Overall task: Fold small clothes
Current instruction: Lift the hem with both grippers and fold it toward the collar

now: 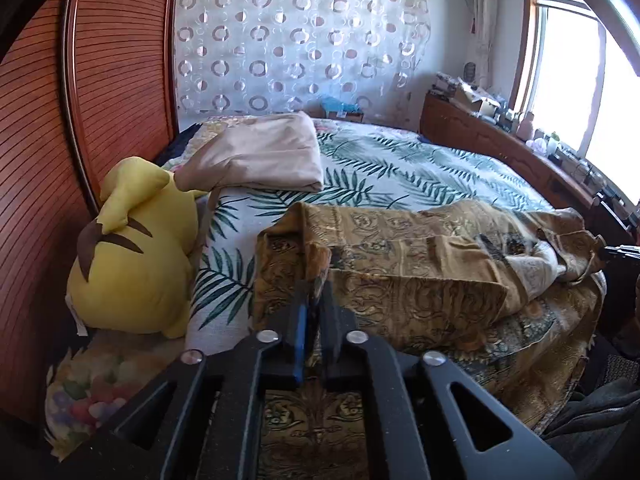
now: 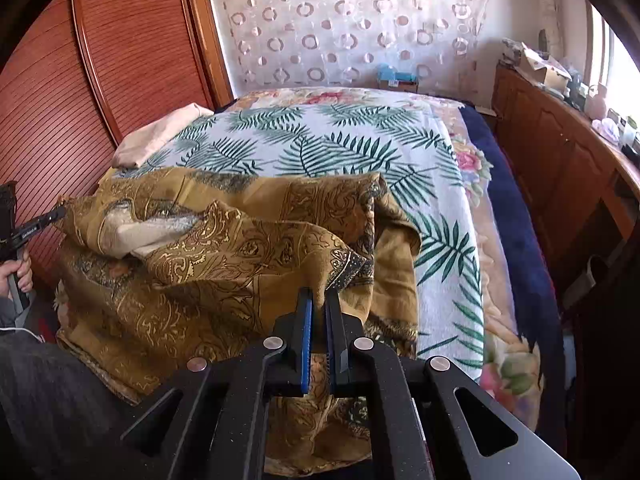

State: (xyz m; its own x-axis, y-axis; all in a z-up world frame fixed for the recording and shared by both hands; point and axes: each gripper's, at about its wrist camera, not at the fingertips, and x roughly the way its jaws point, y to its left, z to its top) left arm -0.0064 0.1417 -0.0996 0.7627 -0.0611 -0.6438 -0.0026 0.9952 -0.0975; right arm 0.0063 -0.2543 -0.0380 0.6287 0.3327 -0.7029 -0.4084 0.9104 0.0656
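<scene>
Left claw [image 1: 318, 280]: jaws nearly together with a corner of the brown patterned cloth [image 1: 400, 272] between the blue pads [image 1: 301, 320]. A narrow gap shows at the pads, and from the left wrist view it cannot be told for certain whether they press the fabric firmly or only loosely. The same claw appears at the left edge of the right wrist view [image 2: 60, 213], its tip at the far corner of the cloth, with the person's hand [image 2: 18, 276] on the handle below it.

Right claw [image 2: 318, 300]: clenched on another corner of the brown patterned cloth [image 2: 240, 248], the fabric pinched between the blue pads [image 2: 307, 336] and hanging below them.

Cloth: gold-brown with a paisley print, lying across the near end of the bed [image 2: 340, 140] and draped over its near edge. It is partly doubled over; a pale lining or underside [image 2: 148, 228] shows in a fold near the left claw's corner. The two gripped corners are well apart, with the cloth bunched and creased between them.

Surroundings: a palm-leaf bedspread [image 1: 380, 164] covers the bed. A folded beige cloth [image 1: 264, 156] lies at the far side of it, near the wooden slatted wardrobe [image 1: 100, 80]. A yellow plush toy [image 1: 132, 252] sits beside the brown cloth, against the wardrobe.
</scene>
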